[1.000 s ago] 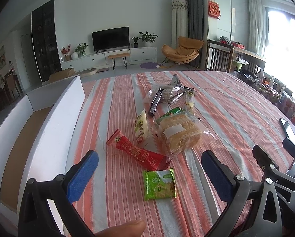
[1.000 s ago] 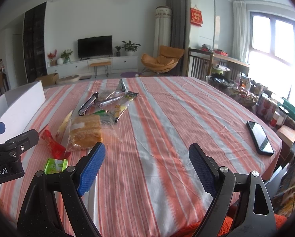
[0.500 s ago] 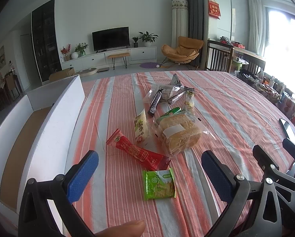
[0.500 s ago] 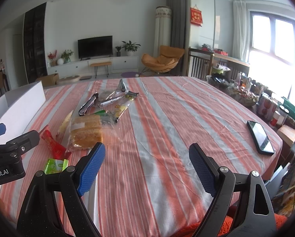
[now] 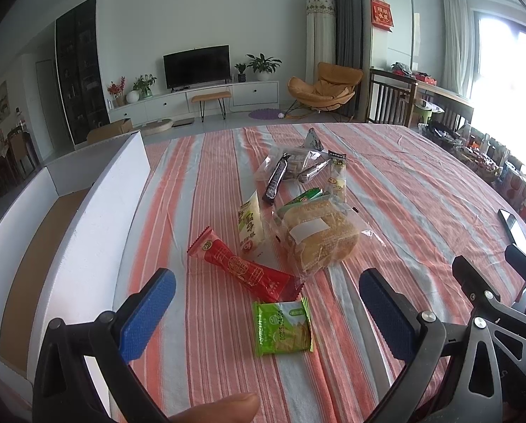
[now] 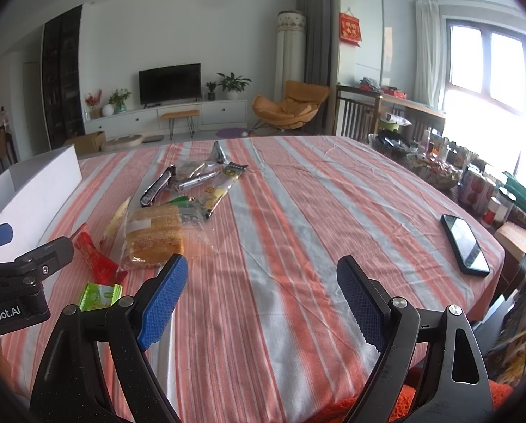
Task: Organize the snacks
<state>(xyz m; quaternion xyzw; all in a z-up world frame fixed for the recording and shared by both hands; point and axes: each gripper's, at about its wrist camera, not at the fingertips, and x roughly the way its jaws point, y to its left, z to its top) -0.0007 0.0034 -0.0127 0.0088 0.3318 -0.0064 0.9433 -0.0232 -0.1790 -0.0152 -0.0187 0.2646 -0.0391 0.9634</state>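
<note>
The left gripper hung above the striped tablecloth with its blue pads spread wide and nothing between them. The small green packet lay flat on the cloth directly below the gap, which suggested it was the nearest candidate for a first pick. The right gripper was likewise spread and empty, held over a bare stretch of cloth, probably parked out of the way while the left side worked.

The snacks sat in a loose scatter toward the table's middle. From the green packet, the red bar wrapper lay just beyond at about 11 o'clock, slanted, its near end almost touching the packet. The bagged bread rested at about 1 o'clock, its clear wrap brushing the red wrapper's end. The pale yellow-green sachet lay beside the bread at 12 o'clock, and further on in that direction was a cluster of clear-wrapped sticks, including the dark stick pack. None was stacked neatly, so the sorting seemed not yet begun.

The white box stood open at 9 to 10 o'clock from the snacks, its long wall facing them and its brown floor showing nothing inside; it was probably set there as the destination, within the left arm's easy reach. A phone lay at 3 o'clock near the table edge, well apart from the food.
</note>
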